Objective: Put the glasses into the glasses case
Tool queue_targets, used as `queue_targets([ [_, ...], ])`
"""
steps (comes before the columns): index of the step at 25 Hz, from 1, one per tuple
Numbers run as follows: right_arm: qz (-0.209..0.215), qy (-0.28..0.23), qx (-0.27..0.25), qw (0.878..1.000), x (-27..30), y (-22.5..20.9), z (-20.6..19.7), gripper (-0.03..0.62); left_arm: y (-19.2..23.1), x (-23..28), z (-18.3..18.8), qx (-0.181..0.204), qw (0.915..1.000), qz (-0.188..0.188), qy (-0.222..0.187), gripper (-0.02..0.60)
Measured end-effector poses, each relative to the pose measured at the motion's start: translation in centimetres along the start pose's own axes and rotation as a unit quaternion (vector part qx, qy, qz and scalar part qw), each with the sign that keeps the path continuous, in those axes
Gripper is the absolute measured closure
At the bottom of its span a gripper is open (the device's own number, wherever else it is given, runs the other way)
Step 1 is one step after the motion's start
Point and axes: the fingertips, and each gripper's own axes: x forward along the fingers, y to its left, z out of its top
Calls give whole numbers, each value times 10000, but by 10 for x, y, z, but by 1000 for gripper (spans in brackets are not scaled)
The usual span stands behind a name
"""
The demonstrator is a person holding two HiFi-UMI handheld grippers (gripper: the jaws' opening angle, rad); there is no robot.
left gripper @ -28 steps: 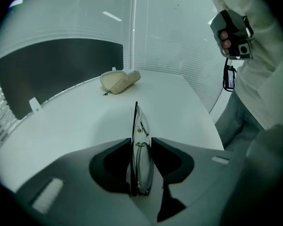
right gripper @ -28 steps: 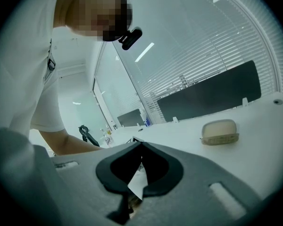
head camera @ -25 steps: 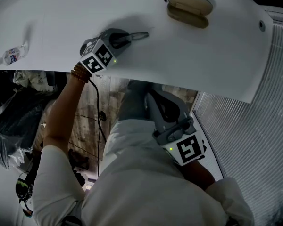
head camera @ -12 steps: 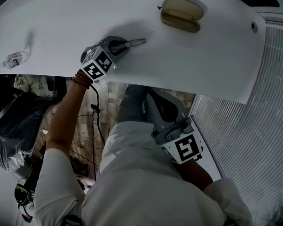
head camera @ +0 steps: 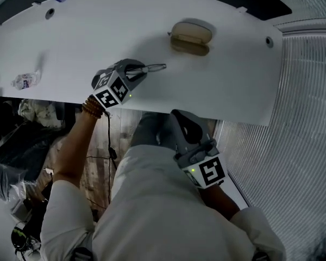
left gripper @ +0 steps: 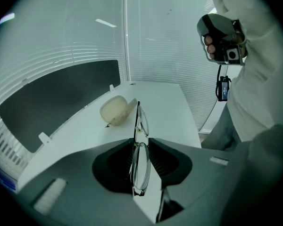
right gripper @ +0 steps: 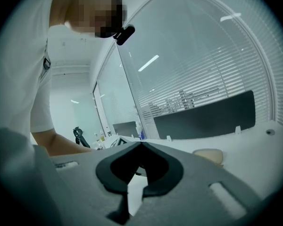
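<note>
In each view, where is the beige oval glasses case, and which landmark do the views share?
Head view: beige oval glasses case at upper centre.
Left gripper view: case just left of centre.
Right gripper view: case at lower right.
Shared landmark: the white table under it.

Bench [head camera: 70,42]: white. Glasses case [head camera: 190,37]: beige. Left tongs [head camera: 160,67]: grey, with black-and-white square markers.

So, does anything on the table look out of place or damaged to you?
Nothing looks damaged or spilled. The only stray item is what looks like a crumpled clear wrapper near the table edge, far left in the head view, well away from the open glasses case.
</note>
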Motion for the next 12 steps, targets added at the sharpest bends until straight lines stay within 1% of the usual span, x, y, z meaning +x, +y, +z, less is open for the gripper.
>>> queue_targets([
  [5, -221, -99, -281, 9993, -14, -13, 17, 592, -2, -21, 44, 298, 9994, -31, -147, 480],
  [12, -311, -185, -432, 9984, -25, -14, 29, 592, -13, -33, 79, 524, 9983, -148, -228, 480],
])
